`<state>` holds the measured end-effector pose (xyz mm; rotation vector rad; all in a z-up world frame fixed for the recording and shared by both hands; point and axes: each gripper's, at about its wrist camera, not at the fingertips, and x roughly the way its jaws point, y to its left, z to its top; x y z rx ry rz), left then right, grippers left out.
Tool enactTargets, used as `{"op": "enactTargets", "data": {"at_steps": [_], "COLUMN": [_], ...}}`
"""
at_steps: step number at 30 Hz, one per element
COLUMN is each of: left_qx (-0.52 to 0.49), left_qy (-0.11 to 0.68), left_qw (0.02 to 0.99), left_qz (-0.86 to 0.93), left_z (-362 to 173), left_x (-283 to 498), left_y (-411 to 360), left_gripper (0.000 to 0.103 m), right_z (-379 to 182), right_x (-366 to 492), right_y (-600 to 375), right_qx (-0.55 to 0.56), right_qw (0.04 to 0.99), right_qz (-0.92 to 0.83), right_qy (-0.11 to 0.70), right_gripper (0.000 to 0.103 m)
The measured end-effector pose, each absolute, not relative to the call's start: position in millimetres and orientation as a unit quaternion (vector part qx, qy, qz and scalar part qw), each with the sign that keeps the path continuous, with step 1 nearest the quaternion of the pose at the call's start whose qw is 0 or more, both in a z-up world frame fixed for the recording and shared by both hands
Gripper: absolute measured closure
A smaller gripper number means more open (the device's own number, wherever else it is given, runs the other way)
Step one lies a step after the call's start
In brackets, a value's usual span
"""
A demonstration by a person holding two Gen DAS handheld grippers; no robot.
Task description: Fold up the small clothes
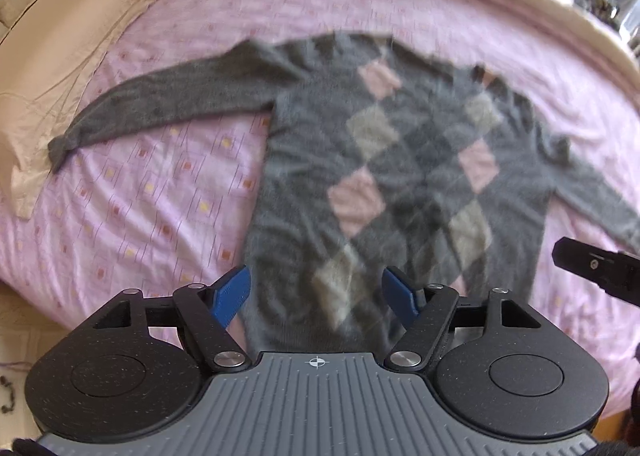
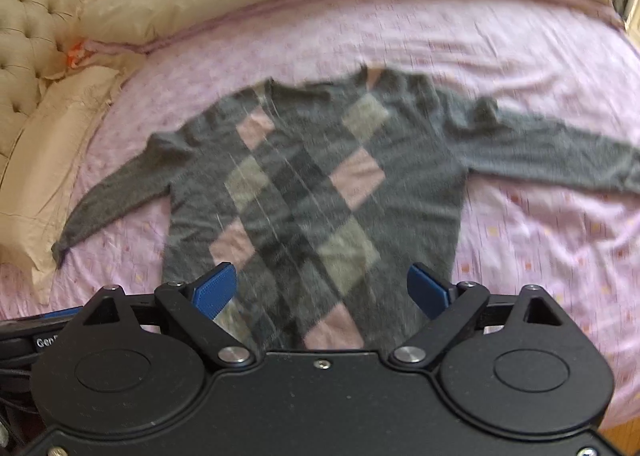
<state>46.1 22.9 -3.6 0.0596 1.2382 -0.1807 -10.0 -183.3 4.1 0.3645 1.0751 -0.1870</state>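
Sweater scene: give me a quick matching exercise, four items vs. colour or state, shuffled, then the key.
Items:
1. sweater
2. bedsheet
3. left gripper
4. pillow

Descriptions:
A. cream, at the head of the bed
B. pink with small squares
C. open, blue fingers apart, holding nothing
D. grey argyle, spread flat, sleeves out

Pairs: 1-D, 2-B, 3-C, 4-A

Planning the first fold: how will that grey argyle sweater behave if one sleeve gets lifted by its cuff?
The sweater looks like soft, fuzzy knit lying limp on the bedsheet, so the sleeve would likely droop and stretch, not hold shape. It probably grips the sheet slightly and drags the body along. It seems light.
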Motion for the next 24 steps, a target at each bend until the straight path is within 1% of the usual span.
{"op": "enactTargets", "data": {"at_steps": [4,8,11,12,16,21,24], "left_qx": [-0.013,-0.053,-0.074,-0.082,-0.101,-0.123,-0.142], "left_qy": [0.534,0.498,0.480,0.477,0.475,0.478,0.480], "left_qw": [0.838,0.856,0.862,0.863,0.867,0.868,0.866], "left_qz": [-0.108,-0.130,-0.144,-0.147,-0.116,-0.050,0.000], "left_z": [3.2,2.1,-9.2,-14.9,-39.3,-75.6,-97.1], "left_x": [58.6,76.9,92.2,98.4,120.2,152.6,170.3], "left_y": [34.8,50.9,68.8,76.4,113.8,175.0,217.2], "left_gripper": [0.031,0.031,0.031,0.031,0.031,0.031,0.031], "right_z": [19.6,28.6,29.4,29.0,22.7,11.7,5.5], "right_x": [0.0,9.8,20.9,25.3,44.2,65.6,76.7], "right_y": [-168.3,-157.5,-150.5,-147.5,-139.2,-139.0,-135.2], "right_qx": [0.112,0.089,0.078,0.072,0.065,0.116,0.126], "right_qw": [0.884,0.915,0.928,0.931,0.929,0.911,0.902], "right_qz": [-0.083,-0.076,-0.076,-0.076,-0.067,-0.049,-0.051], "right_qy": [0.446,0.386,0.357,0.351,0.359,0.393,0.410], "right_gripper": [0.010,0.009,0.001,0.001,0.001,0.001,0.001]}}
